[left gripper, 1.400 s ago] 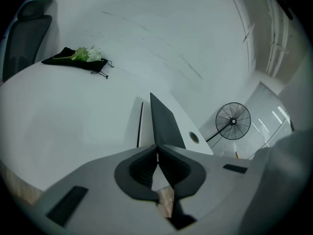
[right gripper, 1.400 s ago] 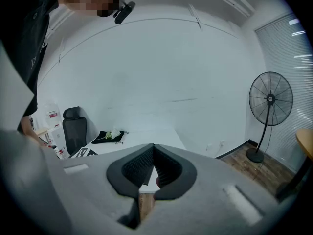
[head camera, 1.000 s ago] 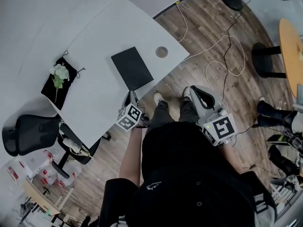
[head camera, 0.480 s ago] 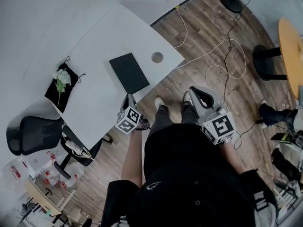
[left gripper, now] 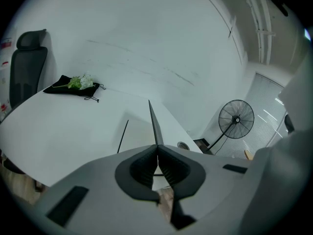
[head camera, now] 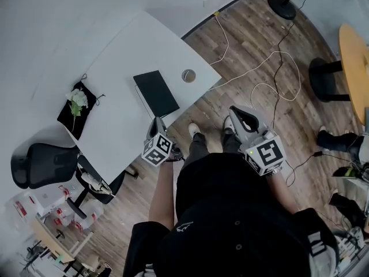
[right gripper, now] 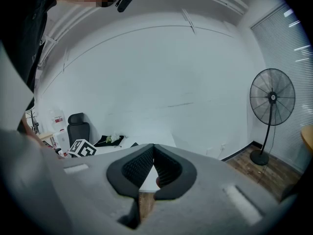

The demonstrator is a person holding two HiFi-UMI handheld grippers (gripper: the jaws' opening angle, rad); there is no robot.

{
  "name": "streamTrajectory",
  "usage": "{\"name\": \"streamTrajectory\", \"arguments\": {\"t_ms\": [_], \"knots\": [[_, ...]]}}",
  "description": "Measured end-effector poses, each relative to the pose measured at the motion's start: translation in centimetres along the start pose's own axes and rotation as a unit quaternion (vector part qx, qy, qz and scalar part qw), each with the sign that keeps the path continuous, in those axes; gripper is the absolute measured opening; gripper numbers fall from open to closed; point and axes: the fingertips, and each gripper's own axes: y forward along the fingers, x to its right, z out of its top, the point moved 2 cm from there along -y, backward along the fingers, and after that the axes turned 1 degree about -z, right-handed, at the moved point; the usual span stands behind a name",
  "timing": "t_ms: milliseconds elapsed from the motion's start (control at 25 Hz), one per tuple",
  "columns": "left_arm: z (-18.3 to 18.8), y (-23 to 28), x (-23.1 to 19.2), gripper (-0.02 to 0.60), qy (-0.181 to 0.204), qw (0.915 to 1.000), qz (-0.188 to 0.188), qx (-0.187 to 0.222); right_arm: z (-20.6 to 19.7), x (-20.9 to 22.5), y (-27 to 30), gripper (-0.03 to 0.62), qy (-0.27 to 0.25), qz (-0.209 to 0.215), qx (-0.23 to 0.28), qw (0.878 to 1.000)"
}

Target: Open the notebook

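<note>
A closed black notebook (head camera: pixel 155 93) lies flat near the front edge of the white table (head camera: pixel 115 68). My left gripper (head camera: pixel 157 122) hovers at that table edge just below the notebook, jaws shut on nothing. In the left gripper view the tips (left gripper: pixel 157 146) meet in front of the notebook's dark edge (left gripper: pixel 154 124). My right gripper (head camera: pixel 237 111) is off the table over the wooden floor, to the notebook's right. Its jaws (right gripper: pixel 153 147) are shut and hold nothing.
A round cable grommet (head camera: pixel 188 75) sits right of the notebook. A black bag with white flowers (head camera: pixel 76 104) lies at the table's left end. A black office chair (head camera: pixel 40 163) stands beside it. Cables (head camera: pixel 271 56) trail over the floor, and a standing fan (right gripper: pixel 272 114) is at the right.
The head view has pulled back a little, so table and notebook look smaller and farther. Both grippers stay shut in about the same places. The notebook remains closed.
</note>
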Motion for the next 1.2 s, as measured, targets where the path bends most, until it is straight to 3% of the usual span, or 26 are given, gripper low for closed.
{"name": "streamTrajectory", "arguments": {"t_ms": [400,1200], "knots": [[0.5,-0.2,2.3,0.008,0.01,0.9998,-0.014,0.008,-0.1,1.6,-0.2,0.005,0.007,-0.006,0.002,1.0],[0.4,1.6,8.5,0.008,0.072,0.9929,-0.094,-0.01,-0.6,3.4,0.3,0.005,0.016,-0.024,-0.005,1.0]]}}
